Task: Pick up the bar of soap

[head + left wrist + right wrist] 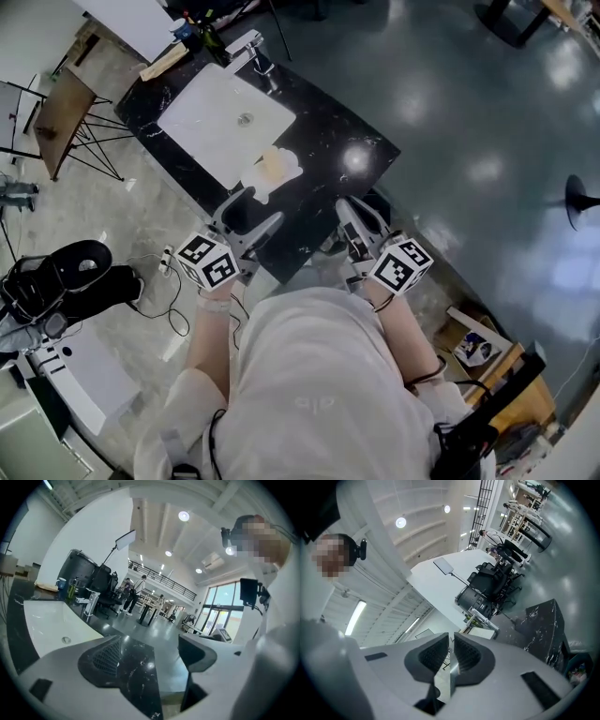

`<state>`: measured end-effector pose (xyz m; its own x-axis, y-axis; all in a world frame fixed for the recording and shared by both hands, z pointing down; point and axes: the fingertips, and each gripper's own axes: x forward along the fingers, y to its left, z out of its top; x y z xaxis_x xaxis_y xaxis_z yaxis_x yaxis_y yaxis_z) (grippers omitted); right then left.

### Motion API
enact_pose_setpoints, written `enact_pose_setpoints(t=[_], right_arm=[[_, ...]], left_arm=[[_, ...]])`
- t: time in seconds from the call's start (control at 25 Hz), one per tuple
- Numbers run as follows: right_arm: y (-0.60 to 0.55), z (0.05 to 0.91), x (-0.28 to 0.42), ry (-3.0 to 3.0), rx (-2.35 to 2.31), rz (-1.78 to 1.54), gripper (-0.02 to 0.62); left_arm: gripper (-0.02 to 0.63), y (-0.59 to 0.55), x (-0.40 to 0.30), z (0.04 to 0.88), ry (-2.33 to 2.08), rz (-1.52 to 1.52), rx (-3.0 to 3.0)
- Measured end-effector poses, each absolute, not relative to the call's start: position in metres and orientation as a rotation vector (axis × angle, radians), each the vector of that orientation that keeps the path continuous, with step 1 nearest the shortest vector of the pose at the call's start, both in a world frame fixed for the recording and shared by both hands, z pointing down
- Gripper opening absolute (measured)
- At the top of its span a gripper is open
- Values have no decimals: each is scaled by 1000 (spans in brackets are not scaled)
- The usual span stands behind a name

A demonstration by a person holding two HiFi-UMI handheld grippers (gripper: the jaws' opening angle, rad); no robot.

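Black marble surface (328, 131) runs diagonally; its near corner sits between both grippers. Right edge borders broad grey floor (469, 112); cables (173, 291) trail on left side. White basin (202, 122) takes far-left part of surface, faucet (253, 47) behind. Bar of soap (274, 163) lies on white cloth (267, 187) at basin's near corner, just ahead of left gripper (253, 211), untouched. Left gripper over near edge, aimed along surface, fingers wide, nothing between. Right gripper (361, 214) by right edge, tilted upward, fingers almost together, nothing between.
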<state>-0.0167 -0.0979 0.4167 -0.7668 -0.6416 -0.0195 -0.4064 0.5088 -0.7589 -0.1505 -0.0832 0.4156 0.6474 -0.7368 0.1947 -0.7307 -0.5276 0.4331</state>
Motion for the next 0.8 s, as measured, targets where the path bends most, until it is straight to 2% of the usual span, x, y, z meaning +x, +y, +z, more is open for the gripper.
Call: enact_pose_setpoints(t=[0.12,0.24,0.36,0.8], right_arm=[[-107,423,-37,2459,-872,-1139,51],[-117,429,-54,2458,-870,-1162,51],[-127,437,-68,2451,-878,-1186,51],[-162,463,-92,2418,-951,-1219,51]], left_arm=[[388,-98,-161,428,-1109,130,2432],[453,-113,-171,447,-1072,321,2470],[488,-131,-180,466,-1028,494,2497],[545,-177,-184,540,-834,945,2550]])
